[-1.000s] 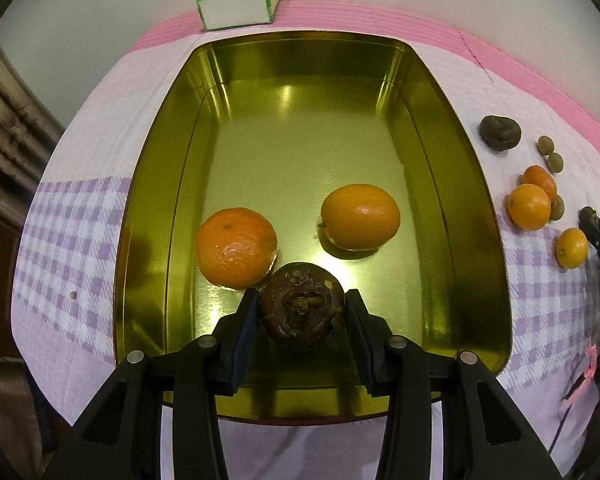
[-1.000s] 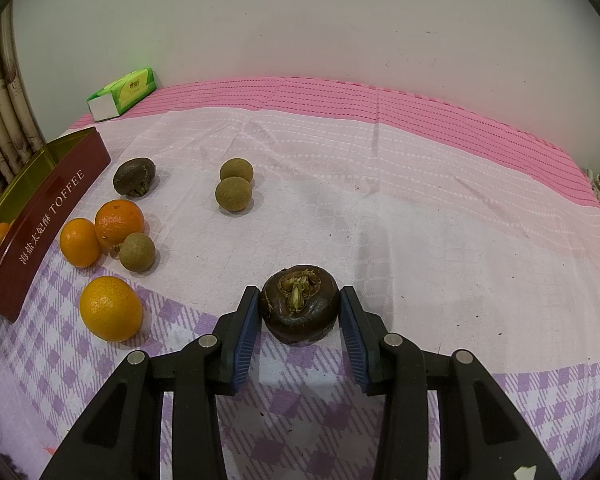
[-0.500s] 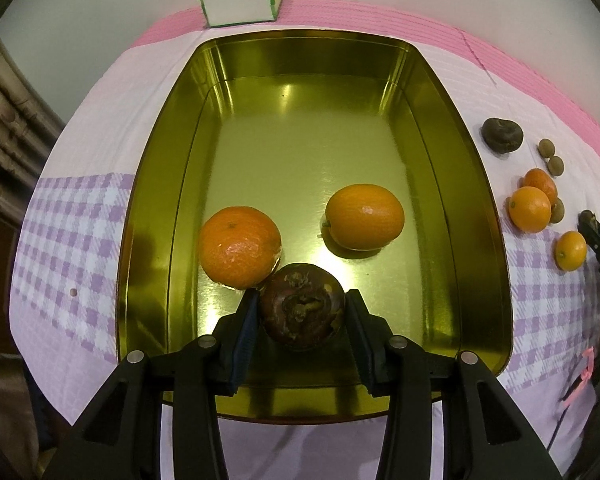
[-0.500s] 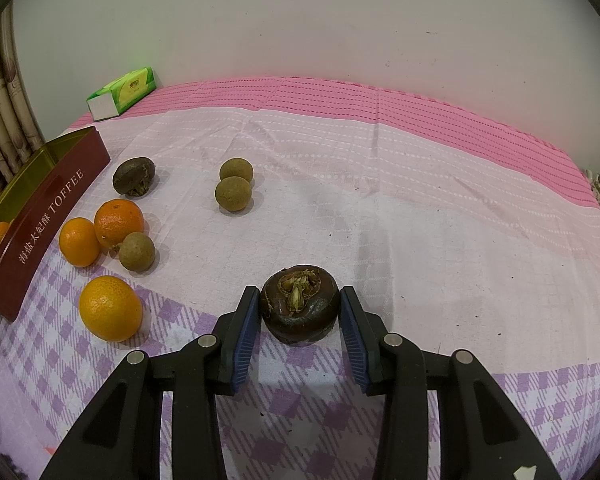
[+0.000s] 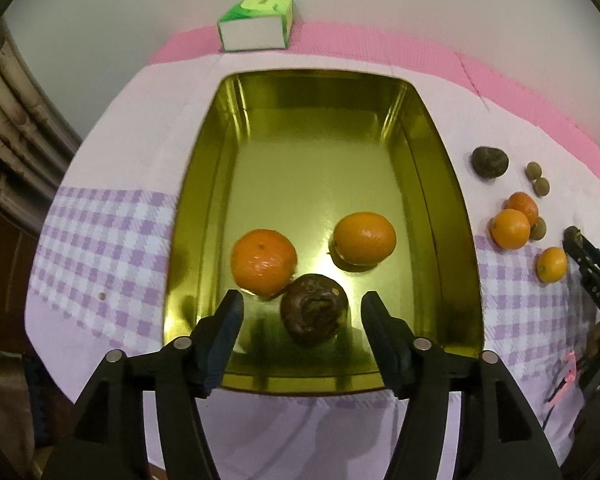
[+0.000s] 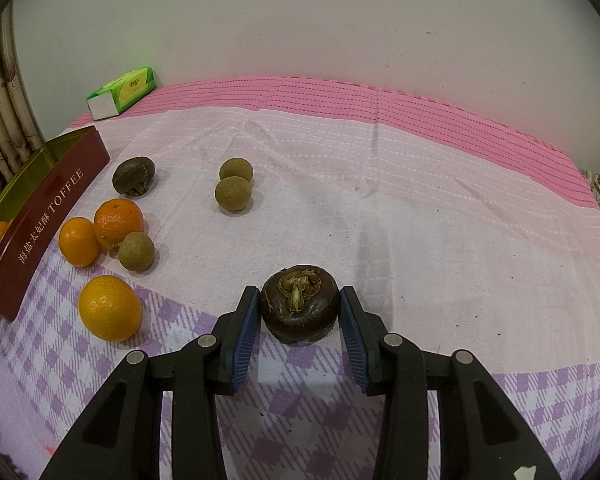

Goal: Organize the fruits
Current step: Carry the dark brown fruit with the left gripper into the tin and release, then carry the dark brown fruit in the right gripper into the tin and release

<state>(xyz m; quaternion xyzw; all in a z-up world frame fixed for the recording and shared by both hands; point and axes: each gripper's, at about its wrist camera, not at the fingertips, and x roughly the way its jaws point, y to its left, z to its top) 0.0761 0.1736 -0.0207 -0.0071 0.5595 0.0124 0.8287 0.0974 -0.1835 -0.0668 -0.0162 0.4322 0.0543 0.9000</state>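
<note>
The left gripper [image 5: 302,316], jaws opening, has let go of a dark, firm, roundish fruit [image 5: 314,309] lying in the gold tin [image 5: 196,208], touching a tangerine [image 5: 264,261]. The right gripper [image 6: 299,312] clasps a similar water chestnut [image 6: 299,305] by its flat sides on the tabletop [image 6: 420,220]; loose oranges [image 6: 110,307] lie left.

Black tongs [image 6: 299,328], blue ribbed pads [image 6: 245,338]

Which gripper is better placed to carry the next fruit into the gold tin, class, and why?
Right. The right gripper already brackets a dark brown fruit on the cloth. The left gripper is opening above the tin, its own dark fruit lying released inside.
</note>
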